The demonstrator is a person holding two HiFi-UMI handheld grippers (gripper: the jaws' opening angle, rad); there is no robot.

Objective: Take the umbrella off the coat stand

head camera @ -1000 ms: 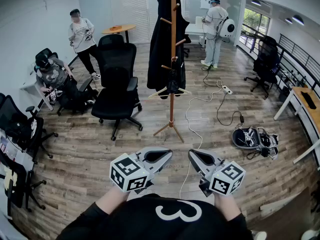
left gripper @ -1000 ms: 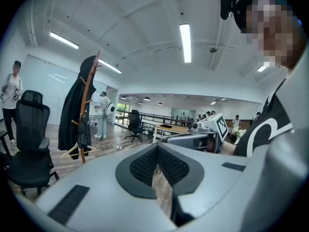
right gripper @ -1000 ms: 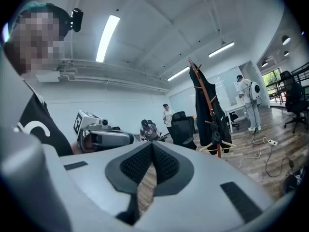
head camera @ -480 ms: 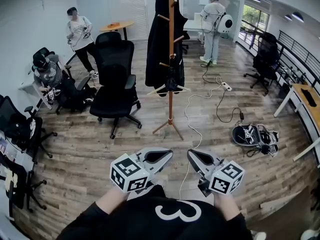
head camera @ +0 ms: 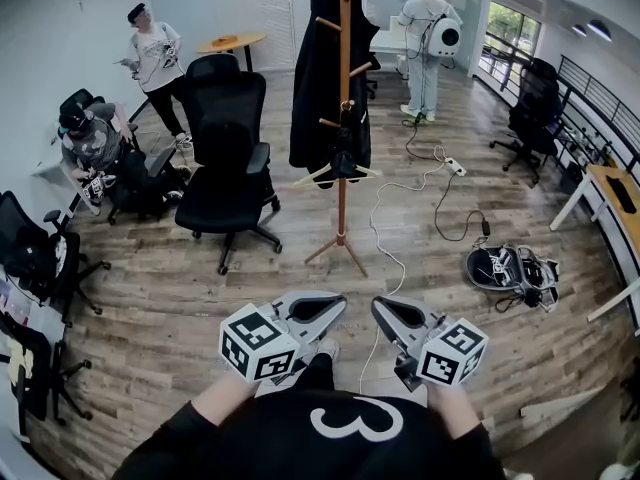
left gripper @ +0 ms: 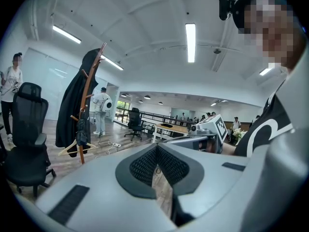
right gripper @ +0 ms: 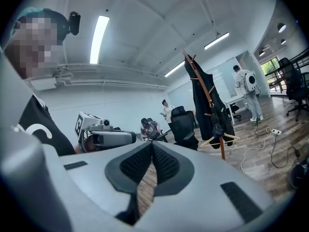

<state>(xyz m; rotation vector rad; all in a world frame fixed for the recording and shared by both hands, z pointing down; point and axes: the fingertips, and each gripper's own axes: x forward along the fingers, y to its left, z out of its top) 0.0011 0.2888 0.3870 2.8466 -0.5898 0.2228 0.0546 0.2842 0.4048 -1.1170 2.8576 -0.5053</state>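
Observation:
A wooden coat stand (head camera: 343,118) rises in the middle of the room, with a long black coat (head camera: 315,68) on its upper pegs. On a lower peg hangs a dark folded umbrella (head camera: 347,150), just above a wooden hanger (head camera: 335,178). Both grippers are low in front of my body, well short of the stand. The left gripper (head camera: 335,304) and right gripper (head camera: 382,308) are shut and hold nothing. The left gripper (left gripper: 157,148) view has the umbrella (left gripper: 82,129) far off to the left. From the right gripper (right gripper: 152,145), the umbrella (right gripper: 217,127) is far to the right.
A black office chair (head camera: 225,158) stands left of the stand. A white cable and power strip (head camera: 450,176) trail on the floor to its right, near a pack of gear (head camera: 510,273). Three people (head camera: 150,58) are further back. More chairs (head camera: 35,258) and a desk (head camera: 615,208) line the sides.
The view has drifted a little toward the coat stand. Both grippers stay shut and low in front of me, shifted only slightly.

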